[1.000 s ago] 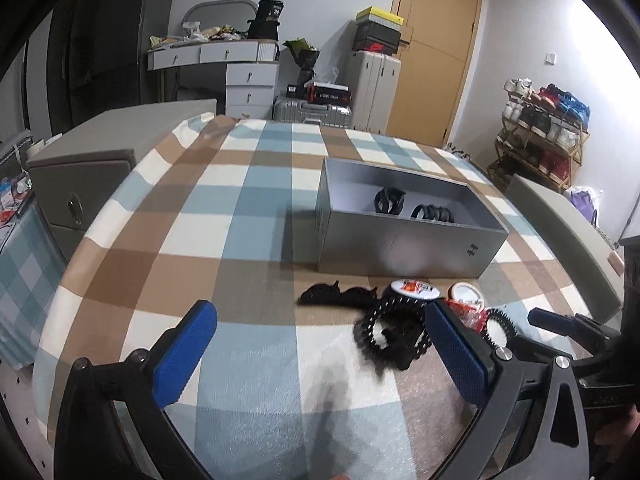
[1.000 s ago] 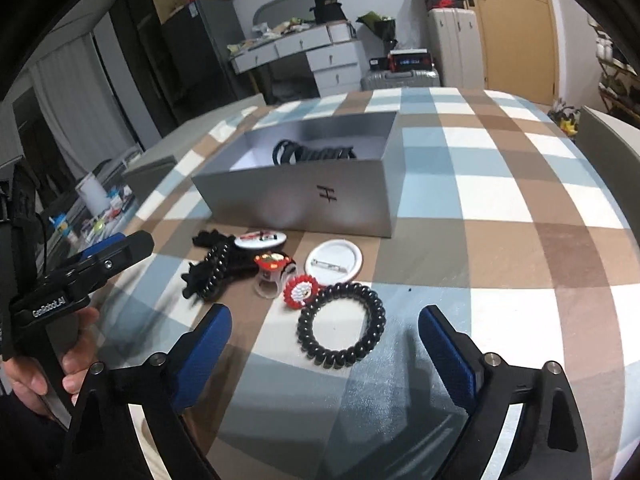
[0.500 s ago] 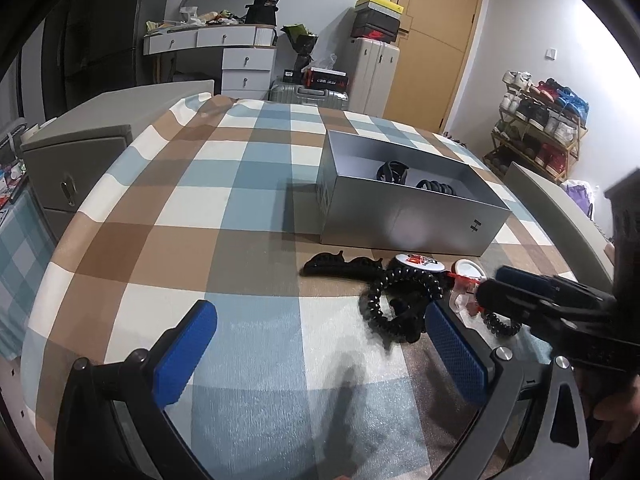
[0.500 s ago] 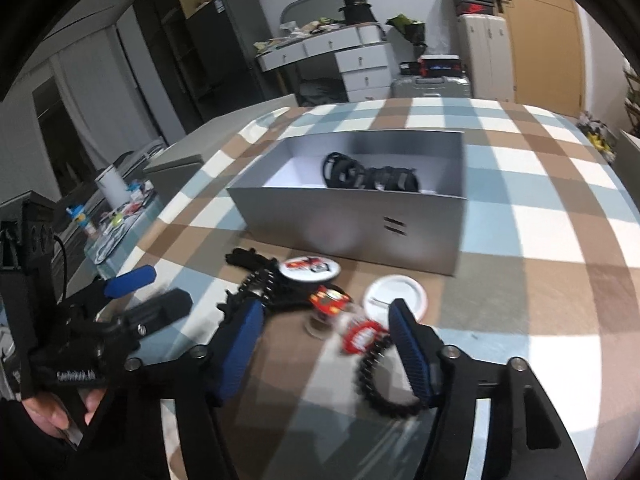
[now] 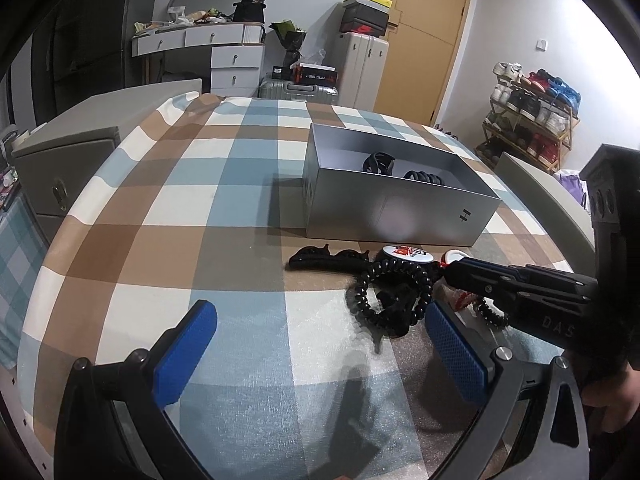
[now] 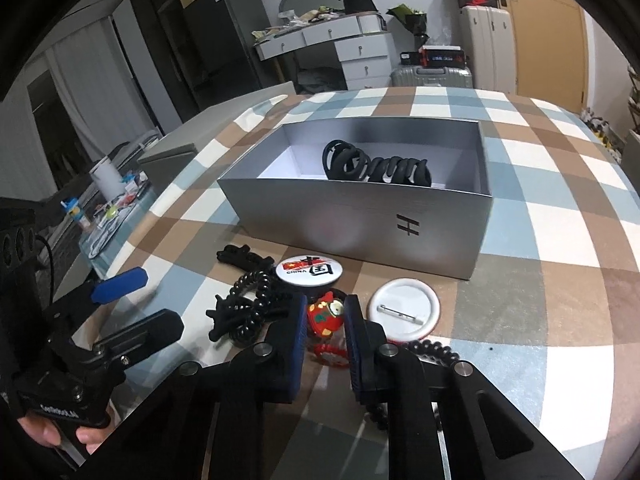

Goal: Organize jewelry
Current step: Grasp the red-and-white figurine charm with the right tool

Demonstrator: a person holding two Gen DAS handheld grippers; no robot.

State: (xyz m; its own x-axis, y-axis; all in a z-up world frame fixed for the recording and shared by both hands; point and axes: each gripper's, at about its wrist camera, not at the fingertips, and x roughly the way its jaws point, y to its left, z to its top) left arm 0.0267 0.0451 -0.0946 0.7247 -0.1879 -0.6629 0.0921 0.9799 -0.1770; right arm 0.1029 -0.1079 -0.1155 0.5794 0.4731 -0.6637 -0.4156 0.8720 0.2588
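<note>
A silver box (image 6: 360, 232) (image 5: 384, 220) on the checked tablecloth holds black hair ties (image 6: 380, 166). In front of it lie a black hair clip (image 5: 320, 258), a black spiral hair tie (image 5: 390, 292) (image 6: 256, 304), a "China" round badge (image 6: 308, 270) (image 5: 404, 252), a white badge lying face down (image 6: 404, 308) and a small red charm (image 6: 326, 314). My right gripper (image 6: 326, 316) has its blue pads closed against both sides of the red charm. My left gripper (image 5: 316, 340) is open and empty, just in front of the spiral tie.
Another black spiral tie (image 6: 432, 350) and a red ring (image 6: 332, 358) lie under my right gripper. A grey cabinet (image 5: 60, 160) stands left of the table, a desk with drawers (image 5: 224, 52) and suitcases behind, a shoe rack (image 5: 532, 112) to the right.
My right gripper moved forward over the pile and closed from wide open onto the red charm. My left gripper stayed open and barely moved.
</note>
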